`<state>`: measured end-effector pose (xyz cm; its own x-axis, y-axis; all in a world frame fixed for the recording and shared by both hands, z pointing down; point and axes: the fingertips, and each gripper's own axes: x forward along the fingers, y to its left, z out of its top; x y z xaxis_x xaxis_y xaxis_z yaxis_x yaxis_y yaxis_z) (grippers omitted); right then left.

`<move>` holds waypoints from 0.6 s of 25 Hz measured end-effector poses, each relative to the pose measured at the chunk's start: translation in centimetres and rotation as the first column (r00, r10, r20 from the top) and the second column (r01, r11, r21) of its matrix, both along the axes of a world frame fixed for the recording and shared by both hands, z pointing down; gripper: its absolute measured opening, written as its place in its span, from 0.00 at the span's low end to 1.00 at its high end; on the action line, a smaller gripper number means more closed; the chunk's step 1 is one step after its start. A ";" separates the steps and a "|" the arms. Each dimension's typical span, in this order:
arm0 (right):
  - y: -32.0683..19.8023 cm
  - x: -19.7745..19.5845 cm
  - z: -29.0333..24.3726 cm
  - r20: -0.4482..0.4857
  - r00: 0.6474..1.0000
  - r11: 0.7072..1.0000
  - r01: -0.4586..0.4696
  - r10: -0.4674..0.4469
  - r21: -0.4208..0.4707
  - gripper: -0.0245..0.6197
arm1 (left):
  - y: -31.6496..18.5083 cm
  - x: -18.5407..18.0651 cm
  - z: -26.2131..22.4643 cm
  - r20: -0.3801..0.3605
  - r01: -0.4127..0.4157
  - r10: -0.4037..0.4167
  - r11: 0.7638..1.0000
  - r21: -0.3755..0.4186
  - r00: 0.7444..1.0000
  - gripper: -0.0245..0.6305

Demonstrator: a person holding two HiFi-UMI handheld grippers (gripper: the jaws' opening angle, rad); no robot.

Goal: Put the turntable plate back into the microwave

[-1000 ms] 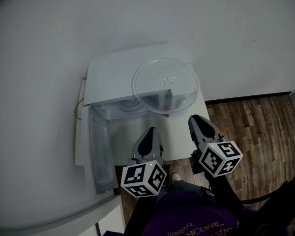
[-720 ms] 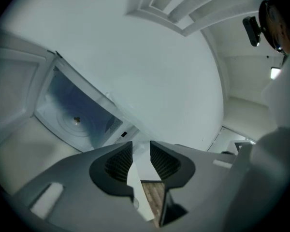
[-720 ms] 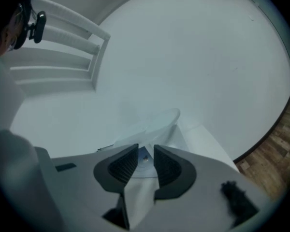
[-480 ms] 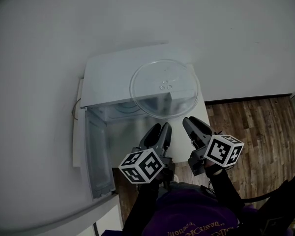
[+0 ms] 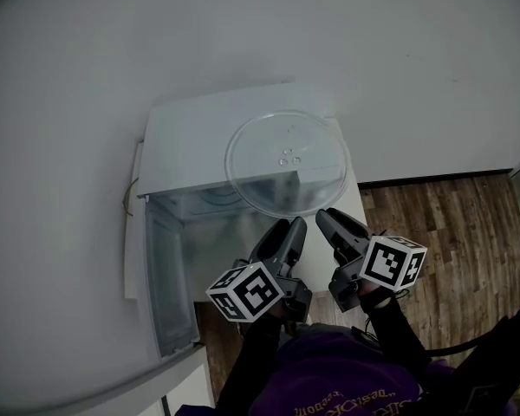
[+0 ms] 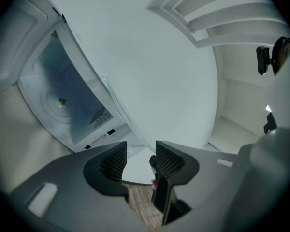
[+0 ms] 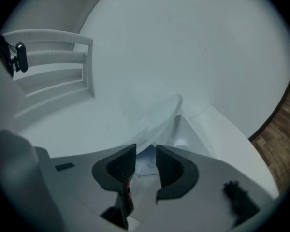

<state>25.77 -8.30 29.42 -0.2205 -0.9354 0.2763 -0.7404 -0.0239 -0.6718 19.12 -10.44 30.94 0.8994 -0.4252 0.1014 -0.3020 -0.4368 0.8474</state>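
Observation:
The clear glass turntable plate (image 5: 286, 163) lies flat on top of the white microwave (image 5: 199, 124) and overhangs its front edge. The microwave door (image 5: 160, 284) hangs open at the left, so the cavity (image 5: 212, 224) shows. My left gripper (image 5: 286, 230) hovers in front of the cavity, below the plate's rim. Its jaws are opening with nothing between them. My right gripper (image 5: 329, 222) floats just right of it, jaws also opening and empty. In the left gripper view (image 6: 137, 156) the cavity floor and hub (image 6: 62, 101) appear. The right gripper view (image 7: 145, 163) catches the plate (image 7: 157, 112) edge-on.
A plain white wall (image 5: 243, 24) stands behind the microwave. Wooden floor (image 5: 451, 232) lies to the right. A cable (image 5: 132, 199) hangs at the microwave's left side. The person's purple top (image 5: 329, 380) fills the bottom of the head view.
Both grippers' jaws have gone from shut to open. Both grippers have rolled and edged closer to the microwave front. The plate stays on top.

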 end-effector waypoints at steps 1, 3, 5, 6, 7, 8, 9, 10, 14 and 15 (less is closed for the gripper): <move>0.0 0.0 -0.1 0.012 1.000 1.000 0.002 -0.002 0.007 0.22 | 0.0 0.0 -0.1 -0.014 -0.003 0.003 1.000 -0.004 1.000 0.30; -0.1 0.0 -0.2 0.008 1.000 1.000 0.003 -0.003 0.018 0.22 | -0.4 0.1 -0.3 -0.046 0.004 -0.005 1.000 -0.018 0.999 0.30; -0.2 0.0 -0.3 -0.012 1.000 1.000 0.007 -0.007 0.023 0.22 | -1.1 0.2 -0.3 -0.080 0.022 -0.025 0.999 -0.047 0.997 0.31; -0.3 -0.1 -0.4 -0.021 1.000 1.000 0.010 -0.010 0.024 0.22 | -1.4 0.3 -0.3 -0.089 0.027 -0.033 0.998 -0.060 0.996 0.31; -0.3 -0.1 -0.5 -0.027 1.000 1.000 0.012 -0.012 0.024 0.22 | -1.7 0.4 -0.2 -0.092 0.031 -0.037 0.997 -0.069 0.995 0.31; -0.3 -0.1 -0.5 -0.029 0.999 1.000 0.013 -0.012 0.024 0.22 | -2.0 0.7 -0.2 -0.093 0.031 -0.038 0.997 -0.074 0.995 0.31; -0.3 -0.1 -0.5 -0.029 0.999 1.000 0.014 -0.013 0.025 0.22 | -2.2 1.0 -0.3 -0.097 0.029 -0.036 0.997 -0.078 0.995 0.31; -0.4 -0.1 -0.5 -0.028 1.000 1.000 0.014 -0.014 0.026 0.22 | -2.3 1.4 -0.4 -0.101 0.025 -0.034 0.996 -0.081 0.994 0.31; -0.4 -0.1 -0.4 -0.034 0.999 1.000 0.017 -0.016 0.023 0.22 | -2.8 2.7 -0.3 -0.107 0.026 -0.037 0.995 -0.095 0.994 0.31; -0.4 -0.1 -0.4 -0.038 0.999 1.000 0.018 -0.017 0.022 0.22 | -2.8 3.0 -0.3 -0.111 0.025 -0.036 0.994 -0.102 0.993 0.31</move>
<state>25.69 -8.74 28.99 -0.2264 -0.9375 0.2643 -0.7654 0.0035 -0.6435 22.09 -13.24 30.69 0.8942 -0.4455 0.0437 -0.2141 -0.3398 0.9158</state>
